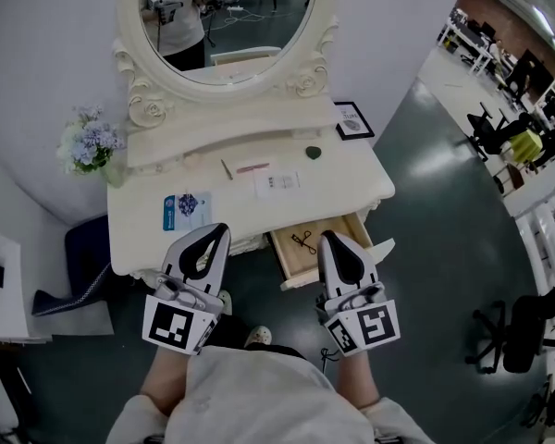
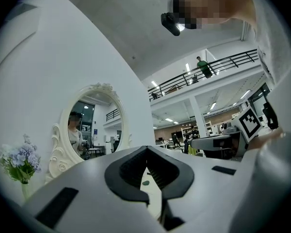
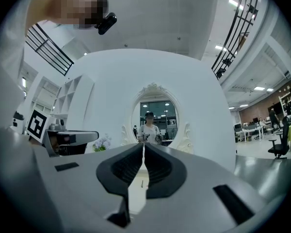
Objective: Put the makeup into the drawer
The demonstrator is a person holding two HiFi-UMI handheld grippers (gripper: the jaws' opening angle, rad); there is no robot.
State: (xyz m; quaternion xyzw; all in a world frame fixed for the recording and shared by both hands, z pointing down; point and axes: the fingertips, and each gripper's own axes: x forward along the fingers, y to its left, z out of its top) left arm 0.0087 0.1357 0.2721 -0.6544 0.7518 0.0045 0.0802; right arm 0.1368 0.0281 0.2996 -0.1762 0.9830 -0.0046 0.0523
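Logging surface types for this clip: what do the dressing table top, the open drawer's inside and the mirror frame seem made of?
Dressing table: probably cream-painted wood, smooth satin; soft sheen, no grain.
Drawer inside: bare light wood or plywood; tan, matt, unpainted.
Mirror frame: same cream finish over carved or moulded roses and scrolls; wood or resin, cannot tell.

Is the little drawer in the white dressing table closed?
No, the wooden drawer of the white dressing table is pulled out, with a small dark tool lying inside.
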